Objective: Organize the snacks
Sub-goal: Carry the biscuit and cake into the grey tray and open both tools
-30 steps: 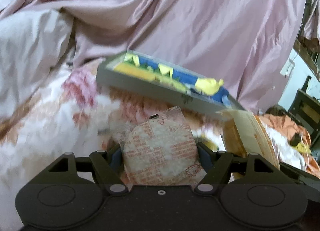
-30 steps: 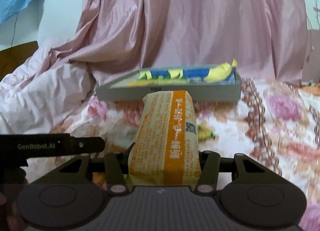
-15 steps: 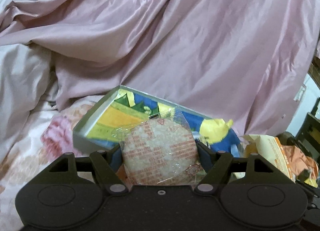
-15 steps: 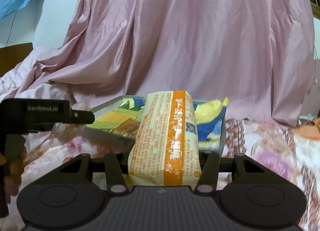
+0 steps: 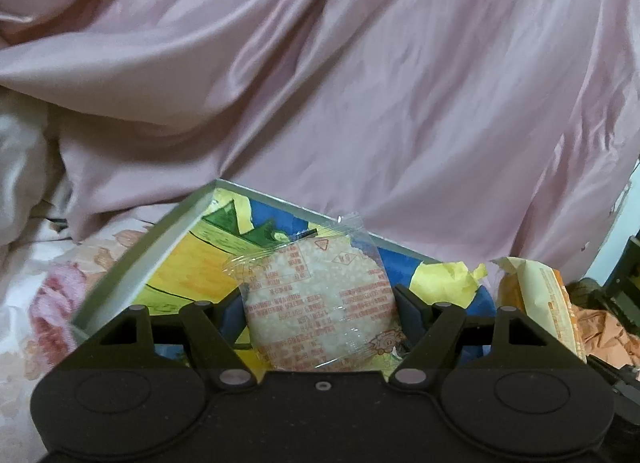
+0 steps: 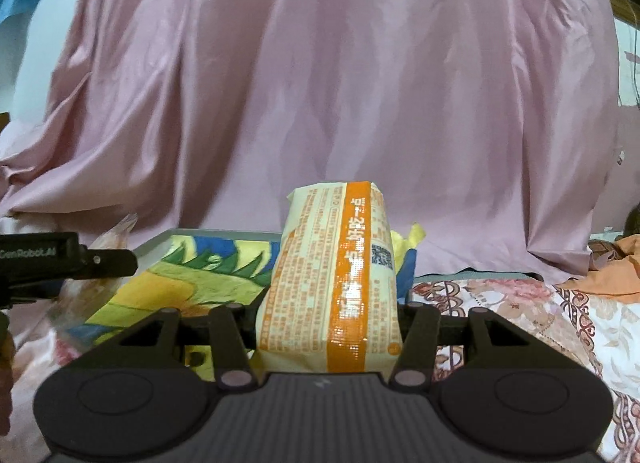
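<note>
Both grippers carry a snack at the tray. The left gripper (image 5: 320,303) is clamped on a clear-wrapped rice cracker (image 5: 318,303), with the grey tray's (image 5: 132,263) picture-lined floor spreading from nine to twelve o'clock behind it. The right gripper (image 6: 328,311) pinches an orange packet (image 6: 334,287) upright, long axis toward twelve; the tray lies at ten o'clock from it. I judge the left nearer to setting down.

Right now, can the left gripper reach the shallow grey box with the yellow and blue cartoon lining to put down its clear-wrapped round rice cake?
Probably yes. The left gripper holds the rice cake in front of the open grey box, apparently over it, and nothing lies between them; the yellow lining near its fingers looks bare.
</note>
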